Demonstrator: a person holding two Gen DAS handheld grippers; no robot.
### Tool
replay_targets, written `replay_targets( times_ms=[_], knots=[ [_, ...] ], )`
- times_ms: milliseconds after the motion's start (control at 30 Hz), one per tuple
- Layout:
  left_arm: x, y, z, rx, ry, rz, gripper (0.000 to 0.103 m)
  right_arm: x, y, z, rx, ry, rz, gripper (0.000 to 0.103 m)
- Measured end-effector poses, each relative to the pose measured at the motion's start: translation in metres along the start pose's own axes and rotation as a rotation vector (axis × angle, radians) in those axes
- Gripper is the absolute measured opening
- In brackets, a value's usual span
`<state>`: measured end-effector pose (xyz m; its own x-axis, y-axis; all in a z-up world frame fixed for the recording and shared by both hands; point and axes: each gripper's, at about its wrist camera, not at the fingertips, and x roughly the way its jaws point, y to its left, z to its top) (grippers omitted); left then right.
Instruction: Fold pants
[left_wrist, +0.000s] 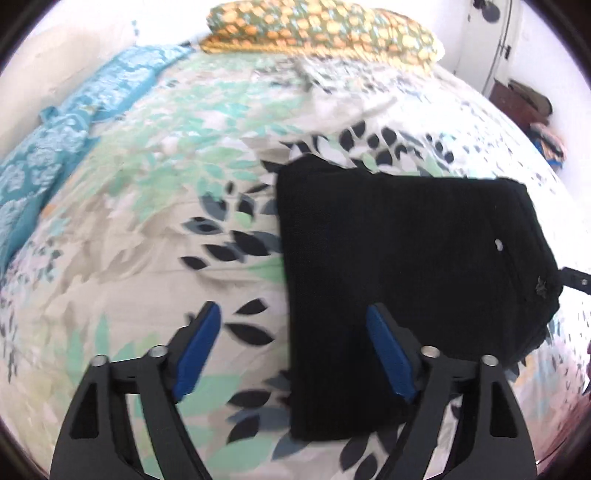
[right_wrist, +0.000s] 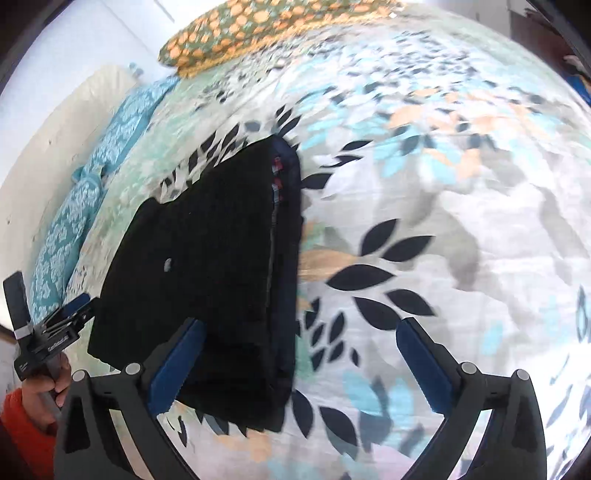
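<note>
From your left wrist, the pants (left_wrist: 399, 280) lie folded into a black block on the bed (left_wrist: 147, 229), well short of the pillow (left_wrist: 325, 33). Your left tongs (left_wrist: 291, 350) gape wide, empty, straddling the block's left edge. From your right wrist, the right tongs (right_wrist: 301, 363) also stand wide and empty, over the pants' right edge. The fold looks nearly finished; before you leave it, check the edges line up, and lift straight off so nothing snags.
</note>
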<state>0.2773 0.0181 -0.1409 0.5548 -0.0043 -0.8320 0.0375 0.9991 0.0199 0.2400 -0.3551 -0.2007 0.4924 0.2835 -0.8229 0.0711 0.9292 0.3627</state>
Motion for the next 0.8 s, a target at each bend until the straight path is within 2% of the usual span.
replay_targets(
  times_ms=[67, 133, 233, 333, 433, 500, 600, 800],
  knots=[
    [-0.026, 0.003, -0.011, 0.02, -0.08, 0.076, 0.094, -0.034, -0.005, -0.021, 0.0, -0.075, -0.045, 0.103],
    [-0.051, 0.005, -0.014, 0.005, -0.128, 0.098, 0.097, -0.061, 0.001, -0.024, -0.016, -0.12, -0.08, 0.103],
    [-0.081, 0.003, -0.004, -0.044, -0.154, 0.067, 0.097, -0.09, 0.027, -0.023, -0.054, -0.147, -0.126, 0.103],
    [-0.114, -0.003, 0.006, -0.039, -0.191, 0.051, 0.097, -0.113, 0.075, -0.009, -0.131, -0.188, -0.159, 0.103],
    [-0.152, -0.008, 0.006, -0.039, -0.225, 0.048, 0.098, -0.137, 0.117, -0.01, -0.224, -0.224, -0.188, 0.103],
    [-0.171, -0.009, 0.001, -0.035, -0.24, 0.075, 0.1, -0.148, 0.149, -0.014, -0.274, -0.246, -0.206, 0.103],
    [-0.197, -0.009, -0.012, -0.033, -0.26, 0.062, 0.101, -0.161, 0.182, -0.026, -0.32, -0.268, -0.226, 0.103],
    [-0.212, -0.013, -0.041, 0.026, -0.218, 0.039, 0.101, -0.168, 0.203, -0.075, -0.294, -0.247, -0.229, 0.103]
  ],
)
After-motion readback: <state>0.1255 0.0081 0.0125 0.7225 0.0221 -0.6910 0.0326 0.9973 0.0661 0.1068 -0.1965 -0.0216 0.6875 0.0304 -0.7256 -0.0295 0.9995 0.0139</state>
